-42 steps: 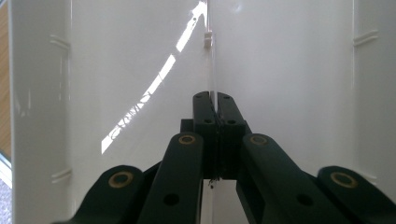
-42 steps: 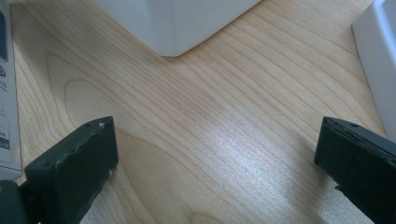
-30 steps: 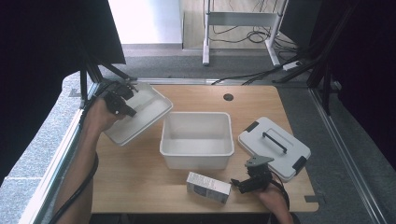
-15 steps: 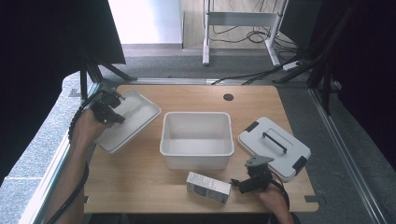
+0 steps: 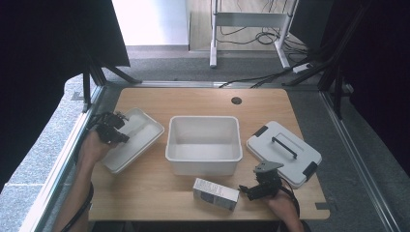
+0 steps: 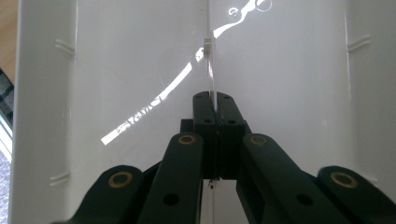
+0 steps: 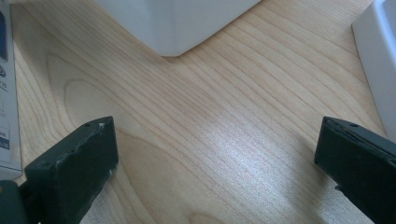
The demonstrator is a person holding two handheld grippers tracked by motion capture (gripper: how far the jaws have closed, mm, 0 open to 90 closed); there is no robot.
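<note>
The left hand-held gripper (image 5: 112, 129) is clamped on a thin rib inside the shallow white tray (image 5: 140, 140) at the frame's left. The right hand-held gripper (image 5: 256, 186) gapes wide, holding nothing.

A shallow white plastic tray (image 5: 130, 140), rectangular with rounded corners and a raised rim, is seen at the left of the high view, set at an angle on the wooden tabletop so that its long side runs from lower left to upper right. Its open side faces up, and its far corner lies near the deeper white tub at centre frame, with a gap between them. In the left gripper view, the tray's (image 6: 140, 60) glossy inner floor is crossed by a bright streak of reflected light, with a thin upright rib clamped at mid-frame.
</note>
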